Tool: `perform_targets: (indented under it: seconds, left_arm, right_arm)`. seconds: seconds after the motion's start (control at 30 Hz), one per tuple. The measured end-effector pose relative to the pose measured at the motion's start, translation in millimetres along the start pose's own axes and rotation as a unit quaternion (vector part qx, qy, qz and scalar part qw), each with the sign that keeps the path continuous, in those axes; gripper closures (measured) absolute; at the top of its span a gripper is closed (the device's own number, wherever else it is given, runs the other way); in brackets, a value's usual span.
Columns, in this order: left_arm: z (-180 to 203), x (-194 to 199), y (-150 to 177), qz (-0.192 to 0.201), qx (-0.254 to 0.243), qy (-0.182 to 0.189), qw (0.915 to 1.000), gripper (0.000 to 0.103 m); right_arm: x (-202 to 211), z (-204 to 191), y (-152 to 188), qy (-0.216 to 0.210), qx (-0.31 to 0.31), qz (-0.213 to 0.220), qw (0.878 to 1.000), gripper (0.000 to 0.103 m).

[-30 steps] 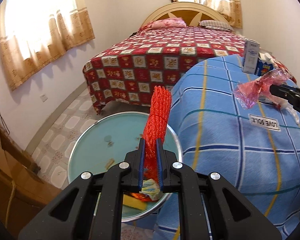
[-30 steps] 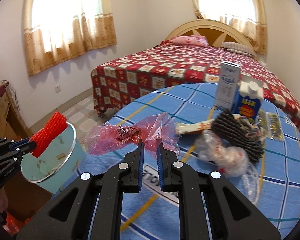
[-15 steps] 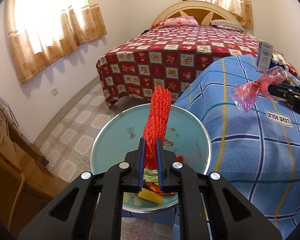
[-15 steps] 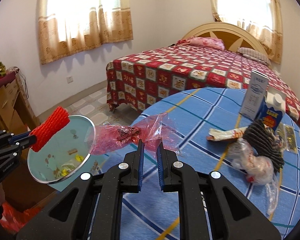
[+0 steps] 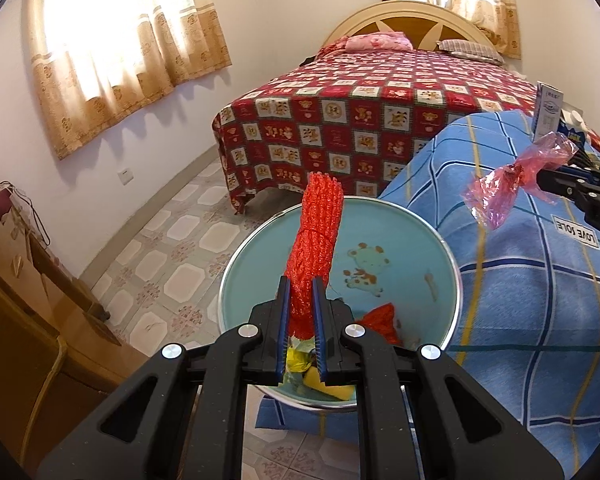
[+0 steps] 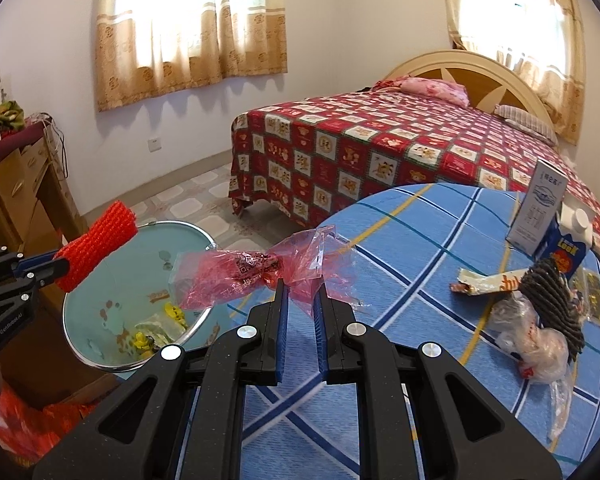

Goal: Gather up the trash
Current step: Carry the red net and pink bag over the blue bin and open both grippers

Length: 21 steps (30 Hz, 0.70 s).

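1. The left gripper (image 5: 300,300) is pinching a rolled red foam-net fruit sleeve (image 5: 315,236) between its blue pads, jaws clamped on the sleeve's lower end, and the roll is standing up and tilting slightly away from the camera
2. That gripper is angling downward and hanging directly above the mouth of a round pale-blue trash bin with a metal rim (image 5: 452,264); in the right wrist view it is reaching in from the left edge with the sleeve over the bin's near rim
3. The right gripper (image 6: 300,300) is gripping a crumpled pink transparent plastic wrapper (image 6: 252,272), jaws closed on its twisted part, with the wrapper spreading out to the left over the edge of the blue checked tablecloth (image 6: 420,256), beside the bin
4. The bin is holding yellow scraps (image 6: 172,312), a red crumpled piece (image 5: 380,320) and some paper bits at its bottom
5. On the tablecloth, well apart from the right gripper, a white carton (image 6: 540,208), a blue juice carton (image 6: 568,248), a dark foam net (image 6: 552,300), a clear plastic bag (image 6: 532,336) and a flat snack wrapper (image 6: 484,282) are lying together
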<state>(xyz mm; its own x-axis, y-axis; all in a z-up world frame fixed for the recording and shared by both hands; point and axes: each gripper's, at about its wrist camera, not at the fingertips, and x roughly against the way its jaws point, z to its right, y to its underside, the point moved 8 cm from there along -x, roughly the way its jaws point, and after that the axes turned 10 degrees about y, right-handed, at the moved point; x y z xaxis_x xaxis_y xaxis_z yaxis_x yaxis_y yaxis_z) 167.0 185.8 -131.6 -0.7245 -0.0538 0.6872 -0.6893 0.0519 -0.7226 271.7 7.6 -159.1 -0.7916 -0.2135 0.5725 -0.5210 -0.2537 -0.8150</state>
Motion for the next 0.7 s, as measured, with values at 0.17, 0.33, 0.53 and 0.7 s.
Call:
perform_targets:
  seconds: [0.17, 0.33, 0.53, 0.7]
  left_arm:
    - [-7, -2, 4, -0.005, 0.004, -0.004, 1.0, 0.092]
    - [-11, -2, 6, -0.005, 0.006, -0.005, 1.0, 0.092]
    - [-21, -1, 8, -0.005, 0.014, -0.01, 0.9998, 0.092]
    - [-28, 1, 9, -0.006, 0.019, -0.014, 0.9997, 0.092]
  right_arm:
    - [-4, -9, -1, -0.004, 0.008, -0.002, 1.0, 0.09]
    - [-7, -18, -2, -0.007, 0.018, -0.004, 1.0, 0.09]
    - [-8, -28, -3, -0.012, 0.026, -0.003, 1.0, 0.09]
    - [-8, -35, -4, -0.016, 0.034, -0.003, 0.999, 0.09]
